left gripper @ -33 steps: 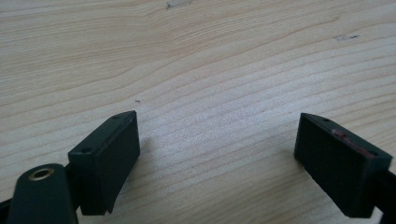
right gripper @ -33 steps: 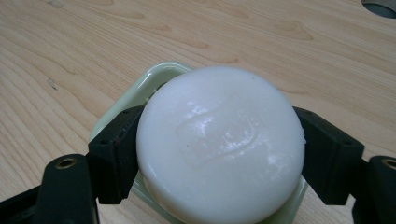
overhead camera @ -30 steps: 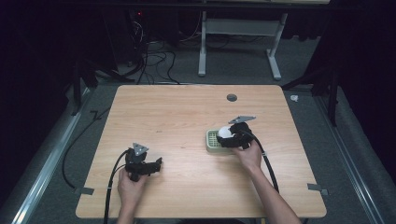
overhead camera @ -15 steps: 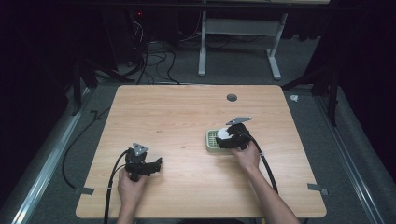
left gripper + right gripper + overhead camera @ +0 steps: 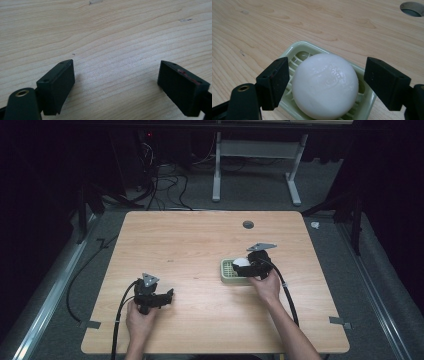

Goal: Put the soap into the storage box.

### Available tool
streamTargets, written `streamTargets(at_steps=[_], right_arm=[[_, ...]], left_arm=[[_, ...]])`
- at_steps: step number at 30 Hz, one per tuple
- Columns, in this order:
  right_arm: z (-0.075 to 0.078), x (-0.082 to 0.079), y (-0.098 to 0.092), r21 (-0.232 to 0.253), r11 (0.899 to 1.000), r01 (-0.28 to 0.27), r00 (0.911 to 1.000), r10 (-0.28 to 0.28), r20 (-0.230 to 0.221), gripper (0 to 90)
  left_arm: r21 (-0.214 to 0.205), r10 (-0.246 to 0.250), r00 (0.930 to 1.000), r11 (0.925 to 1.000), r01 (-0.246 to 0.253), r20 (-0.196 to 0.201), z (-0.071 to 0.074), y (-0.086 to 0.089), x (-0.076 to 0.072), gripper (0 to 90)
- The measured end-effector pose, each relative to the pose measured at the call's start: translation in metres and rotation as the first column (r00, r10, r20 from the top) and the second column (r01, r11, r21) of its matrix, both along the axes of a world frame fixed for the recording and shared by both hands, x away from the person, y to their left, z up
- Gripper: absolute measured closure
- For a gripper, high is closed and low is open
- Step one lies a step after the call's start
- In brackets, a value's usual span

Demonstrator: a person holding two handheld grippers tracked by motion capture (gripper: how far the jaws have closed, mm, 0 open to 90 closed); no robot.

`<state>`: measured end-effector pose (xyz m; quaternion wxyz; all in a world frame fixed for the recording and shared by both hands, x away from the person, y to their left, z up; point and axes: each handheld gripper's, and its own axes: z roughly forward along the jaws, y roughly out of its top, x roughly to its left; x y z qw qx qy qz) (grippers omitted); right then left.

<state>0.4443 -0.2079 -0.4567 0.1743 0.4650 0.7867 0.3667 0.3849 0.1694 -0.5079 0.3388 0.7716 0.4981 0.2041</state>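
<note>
Dark flooring strewn with cables surrounds a pale wooden table (image 5: pixel 200 240), where a person works with a hand-held tool in each hand. At the near left, the left gripper (image 5: pixel 167 298) rests low over bare wood, its two black jaws spread wide with nothing between them, well apart from the work on the right. Right of centre sits a pale green slotted plastic soap dish (image 5: pixel 226 271), and in it lies a round white bar of soap (image 5: pixel 325 85), resting on the dish's ribs. The right gripper (image 5: pixel 335 80), held in the person's right hand (image 5: pixel 265 287), straddles the soap: the bar lies between its two black fingers (image 5: pixel 274 80), with a narrow gap showing at the left pad and a wider one at the right, so neither pad presses on it. Those jaws have just been opening, and the soap sits released in the dish. Farther off, a round cable hole (image 5: pixel 248 224) marks the table's far right.
</note>
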Motion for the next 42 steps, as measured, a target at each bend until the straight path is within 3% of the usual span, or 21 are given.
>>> streamTargets(at_steps=[16,42], right_arm=[[0.019,-0.011,-0.011,0.06,0.998,0.001,0.9993,-0.003,0.038,22.5],[0.029,-0.026,-0.034,0.082,0.996,0.031,0.9975,-0.036,0.061,24.9]], left_arm=[[0.002,0.0,1.0,1.0,0.0,-0.001,0.0,0.0,0.0,14.8],[0.002,0.0,1.0,1.0,0.0,-0.001,0.0,0.0,0.0,14.8]])
